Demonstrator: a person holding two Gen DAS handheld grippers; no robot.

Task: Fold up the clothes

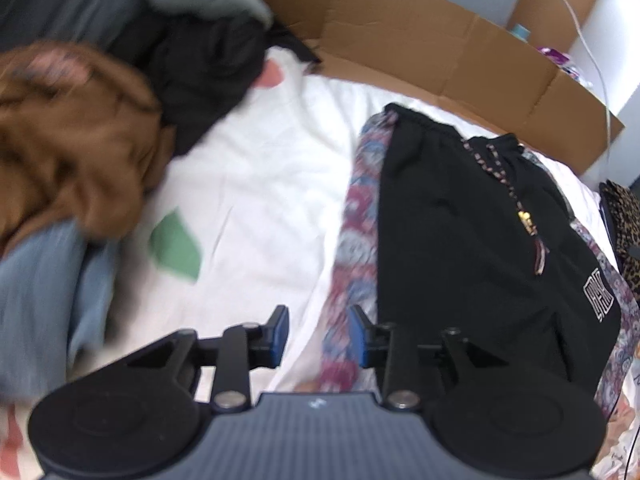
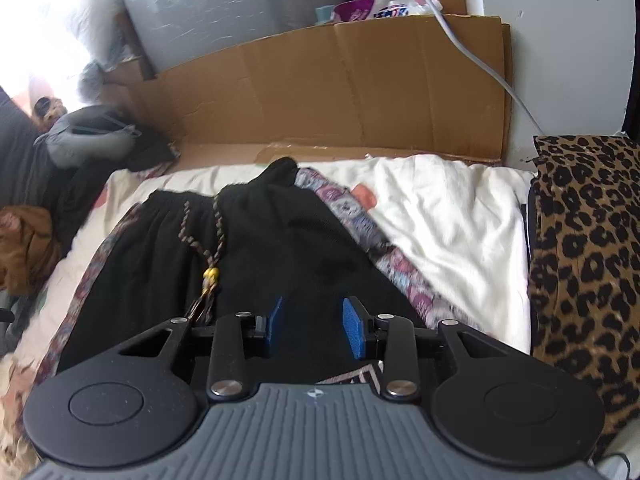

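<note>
Black drawstring shorts with a braided cord and a white logo lie flat on a patterned paisley garment on the white bed sheet. My left gripper hovers open above the sheet and the paisley edge, left of the shorts, with nothing between its blue pads. In the right wrist view the shorts fill the middle. My right gripper hangs open above their black cloth, gripping nothing.
A heap of clothes lies at the left: a brown garment, a black one, blue-grey cloth. Cardboard lines the far side of the bed. Leopard-print fabric lies at the right edge. A white cable hangs over the cardboard.
</note>
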